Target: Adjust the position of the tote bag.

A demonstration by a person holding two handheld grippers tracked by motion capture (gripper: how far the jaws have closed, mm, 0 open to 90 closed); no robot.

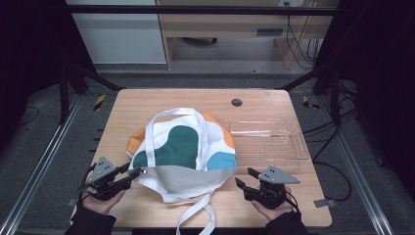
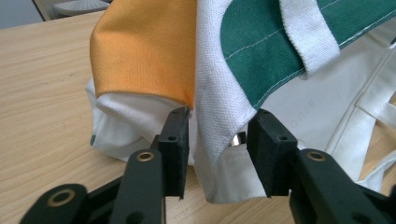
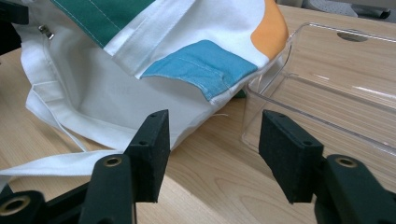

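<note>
1. Nearest me, the left hand-held gripper (image 1: 131, 175) sits at the worktop's (image 1: 274, 205) front left. Its jaws flank the tote bag's (image 1: 183, 147) raised white rim, one pad touching the cloth, the other just clear, so no clamp.
2. At the front right, the right hand-held gripper (image 1: 246, 176) points toward the bag's blue-patched corner, jaws apart with only bare wood between them.
3. The bag lies mid-worktop, mouth toward the person, one white strap (image 1: 198, 215) trailing off the front edge.
4. Just right of it stands a clear plastic tray (image 1: 293, 147).
5. Farther back, a dark round grommet (image 1: 237, 102) is set into the pale wood.
6. Beyond, grey floor, black frame rails, and a wooden desk (image 1: 169, 49) with cables.
</note>
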